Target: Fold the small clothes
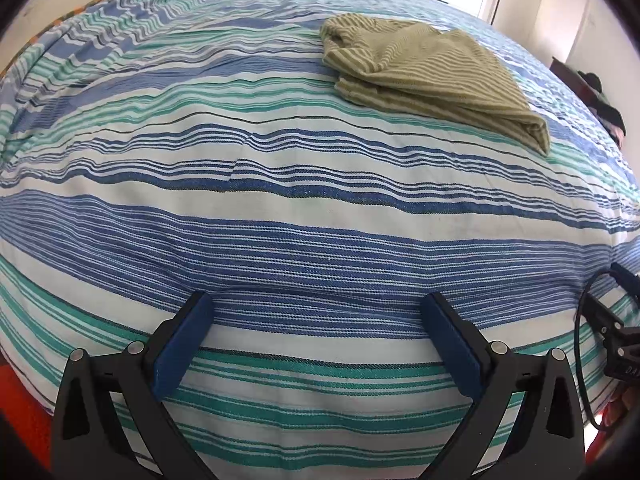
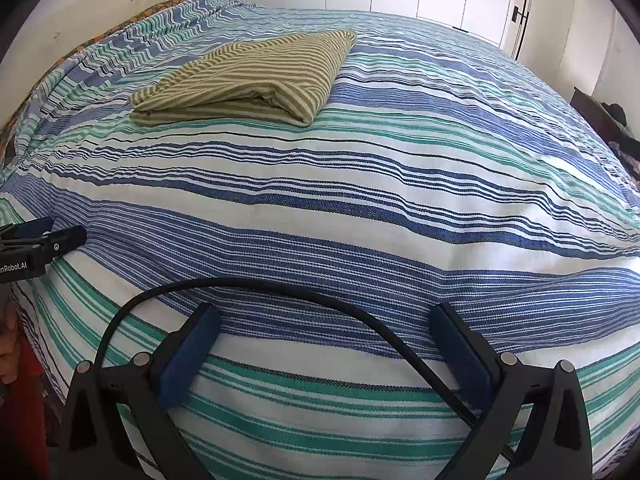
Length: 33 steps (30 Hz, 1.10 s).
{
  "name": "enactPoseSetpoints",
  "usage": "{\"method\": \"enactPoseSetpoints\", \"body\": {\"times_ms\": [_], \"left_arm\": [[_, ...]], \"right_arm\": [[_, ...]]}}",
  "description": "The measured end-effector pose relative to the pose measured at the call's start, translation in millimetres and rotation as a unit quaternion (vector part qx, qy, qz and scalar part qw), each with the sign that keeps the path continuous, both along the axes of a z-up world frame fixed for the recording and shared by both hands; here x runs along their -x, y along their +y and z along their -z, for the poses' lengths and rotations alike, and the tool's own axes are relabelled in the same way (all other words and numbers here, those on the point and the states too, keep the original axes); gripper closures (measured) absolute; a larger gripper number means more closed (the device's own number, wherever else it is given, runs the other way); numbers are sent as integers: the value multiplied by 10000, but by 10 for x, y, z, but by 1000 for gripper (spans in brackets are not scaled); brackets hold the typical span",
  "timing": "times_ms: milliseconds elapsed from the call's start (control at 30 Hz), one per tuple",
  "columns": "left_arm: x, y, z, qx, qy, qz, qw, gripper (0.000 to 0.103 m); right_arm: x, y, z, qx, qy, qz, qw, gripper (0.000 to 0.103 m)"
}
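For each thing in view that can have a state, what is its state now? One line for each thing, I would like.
Striped green garment: folded, lying flat on the bed, not held.
Striped bedspread: spread over the bed, with light wrinkles.
Left gripper: jaws open, empty, above the near edge of the bed.
Right gripper: jaws open, empty, above the near edge of the bed.
Black cable: loose, curving across the right gripper.

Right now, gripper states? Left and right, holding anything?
Left gripper: open, holding nothing, above the striped bedspread.
Right gripper: open, holding nothing; the folded olive striped garment lies untouched farther up the bed.
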<state>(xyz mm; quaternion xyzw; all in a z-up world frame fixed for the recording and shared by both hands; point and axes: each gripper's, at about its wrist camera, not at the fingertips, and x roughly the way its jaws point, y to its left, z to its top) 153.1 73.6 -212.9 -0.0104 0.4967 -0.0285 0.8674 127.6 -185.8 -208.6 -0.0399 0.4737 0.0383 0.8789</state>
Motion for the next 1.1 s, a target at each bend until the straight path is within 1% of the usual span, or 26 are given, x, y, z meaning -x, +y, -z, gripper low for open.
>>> {"method": "enactPoseSetpoints", "body": {"times_ms": [433, 500, 567, 600, 633, 667, 700, 733, 800, 833, 867, 933, 1000, 1067, 1100], "left_arm": [[3, -5, 8, -25, -57, 17, 10000, 1], [0, -2, -2, -16, -13, 24, 10000, 1], [-13, 11, -78, 10, 139, 34, 9999, 1], [-26, 30, -153, 65, 200, 22, 9998, 2], [-35, 61, -247, 218, 170, -3, 9996, 3], [-67, 98, -357, 476, 54, -1, 9989, 3], [-132, 129, -463, 696, -70, 9, 9976, 3], [-240, 141, -557, 813, -154, 20, 9966, 3], [-546, 120, -694, 927, -224, 117, 9954, 3], [-727, 109, -740, 979, -232, 155, 9948, 3], [-926, 99, -764, 1038, -216, 177, 9942, 3], [-1343, 95, -736, 1222, -85, 260, 9921, 3], [-1732, 107, -632, 1299, 111, 329, 9909, 3], [-2070, 148, -461, 1330, 405, 363, 9896, 3], [-2206, 162, -369, 1398, 556, 328, 9881, 3]], "right_arm": [[15, 3, 18, -4, -27, 2, 10000, 0], [11, 2, 14, -17, 10, 36, 10000, 0], [-7, -9, -33, -71, 171, 120, 9998, 0], [-22, -13, -73, -108, 305, 135, 9994, 0], [-36, -23, -140, -163, 434, 127, 9988, 0], [-47, -37, -219, -283, 489, 100, 9984, 1], [-71, -63, -321, -503, 434, 52, 9978, 1], [-121, -97, -435, -729, 291, 12, 9969, 1], [-354, -146, -644, -981, 62, -8, 9952, 1], [-525, -171, -724, -1131, 30, -18, 9936, 1], [-727, -201, -795, -1359, 20, -17, 9907, 1], [-1152, -283, -886, -1937, -13, 39, 9811, 1], [-1589, -385, -862, -2501, 61, 68, 9682, 1], [-1996, -449, -731, -2825, 276, 120, 9588, 1], [-2176, -468, -639, -2900, 388, 128, 9562, 1]]}}
